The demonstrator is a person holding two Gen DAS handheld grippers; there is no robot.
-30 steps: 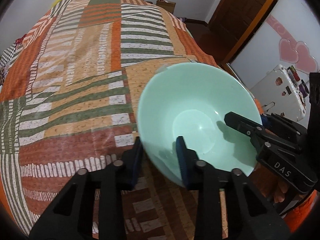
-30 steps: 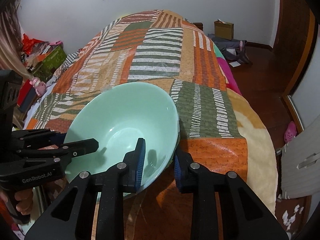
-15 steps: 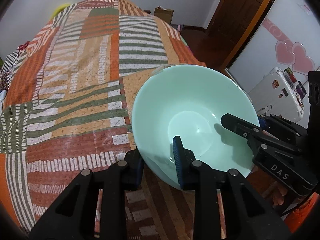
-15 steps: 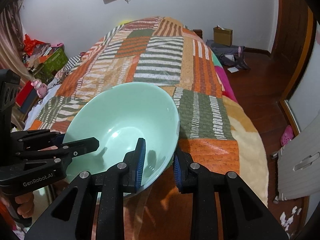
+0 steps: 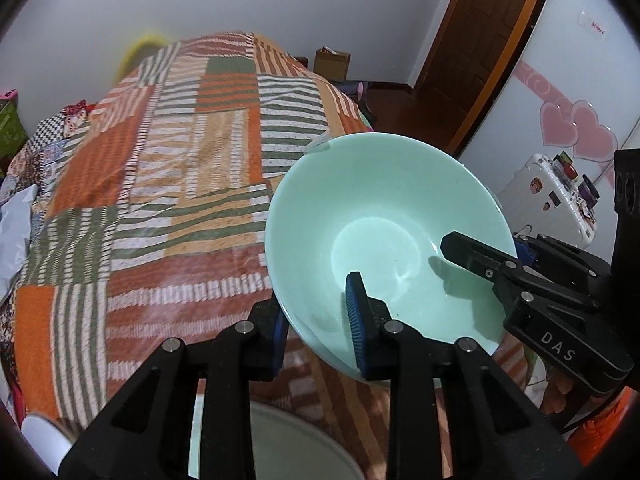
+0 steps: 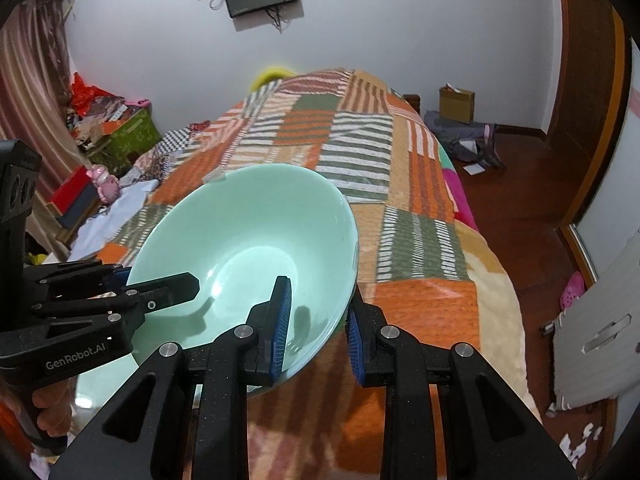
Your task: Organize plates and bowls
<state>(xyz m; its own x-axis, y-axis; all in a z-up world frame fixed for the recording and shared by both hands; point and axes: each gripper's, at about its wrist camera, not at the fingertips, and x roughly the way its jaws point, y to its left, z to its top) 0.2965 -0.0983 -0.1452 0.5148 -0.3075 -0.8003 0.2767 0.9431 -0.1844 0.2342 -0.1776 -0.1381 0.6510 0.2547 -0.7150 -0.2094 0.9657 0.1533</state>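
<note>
A mint green bowl [image 5: 384,208] is held in the air above the bed by both grippers; it also shows in the right wrist view [image 6: 248,232]. My left gripper [image 5: 318,322] is shut on the bowl's near left rim, one finger inside, one outside. My right gripper [image 6: 318,322] is shut on the bowl's right rim the same way; it also shows at the right of the left wrist view [image 5: 480,252]. A pale green plate or bowl [image 5: 296,444] lies below, at the bottom edge, partly hidden by the fingers.
A patchwork bedspread [image 5: 168,184] in orange, green and white stripes covers the bed. A white cup-like thing [image 5: 40,440] sits at the bottom left. A white suitcase [image 5: 548,196] stands right. Boxes and clutter [image 6: 116,132] lie left of the bed. A wooden door [image 5: 480,40] is behind.
Both grippers have lifted the bowl and pulled it back toward me. More of the room shows, and the pale dish below has come into view.
</note>
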